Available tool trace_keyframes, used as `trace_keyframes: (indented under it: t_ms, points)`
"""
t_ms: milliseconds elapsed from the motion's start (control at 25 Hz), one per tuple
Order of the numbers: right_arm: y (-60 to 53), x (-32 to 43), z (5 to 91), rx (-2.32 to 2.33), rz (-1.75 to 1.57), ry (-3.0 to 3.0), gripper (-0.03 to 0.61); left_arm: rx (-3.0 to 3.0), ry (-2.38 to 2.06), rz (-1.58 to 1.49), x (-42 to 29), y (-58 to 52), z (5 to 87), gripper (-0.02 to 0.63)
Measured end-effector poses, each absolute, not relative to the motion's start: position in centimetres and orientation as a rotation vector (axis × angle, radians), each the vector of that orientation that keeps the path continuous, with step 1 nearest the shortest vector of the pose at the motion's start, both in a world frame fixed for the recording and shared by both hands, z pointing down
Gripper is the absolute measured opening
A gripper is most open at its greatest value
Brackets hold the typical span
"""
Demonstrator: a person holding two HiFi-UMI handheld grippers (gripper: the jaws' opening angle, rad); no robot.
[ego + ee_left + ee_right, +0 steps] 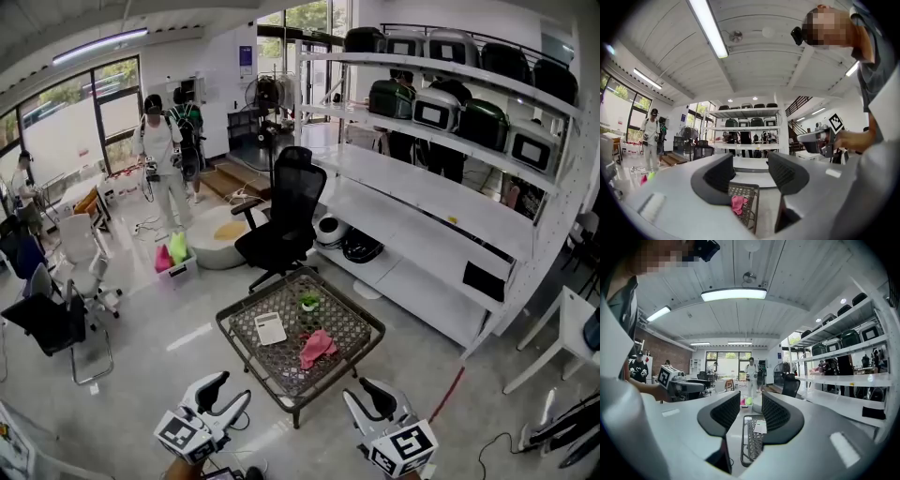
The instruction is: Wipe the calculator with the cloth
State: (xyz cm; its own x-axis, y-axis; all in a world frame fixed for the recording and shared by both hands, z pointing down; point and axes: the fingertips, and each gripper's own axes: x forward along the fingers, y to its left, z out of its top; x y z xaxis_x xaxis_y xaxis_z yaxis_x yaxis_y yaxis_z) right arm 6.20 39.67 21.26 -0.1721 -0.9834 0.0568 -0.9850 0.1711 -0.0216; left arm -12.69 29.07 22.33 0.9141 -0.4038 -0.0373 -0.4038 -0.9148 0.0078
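One white calculator [270, 328] is lying flat on the low wicker table [349, 319], toward its left side. The pink cloth [317, 348] is sitting crumpled near it on the right, and the two are not touching. A small green thing [308, 303] is resting behind them, nearer the black office chair [284, 217]. The person is holding both tongs about level on the near side of the table, clear of everything on it. The left tongs [232, 391] are standing with jaws apart, gripping nothing, and the cloth is showing far off through the gap. The right tongs [357, 391] are gaping too and are empty, with the calculator lying beyond them. White shelving [441, 202] is running along the right.
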Motion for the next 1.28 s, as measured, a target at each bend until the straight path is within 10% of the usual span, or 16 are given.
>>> trace_keyframes:
  t_ms: [1280]
  points:
    - [21.3, 11.5, 25.5, 2.070, 0.198, -2.226, 0.126, -3.141, 0.470, -0.017, -5.2, 8.4, 26.4, 0.252]
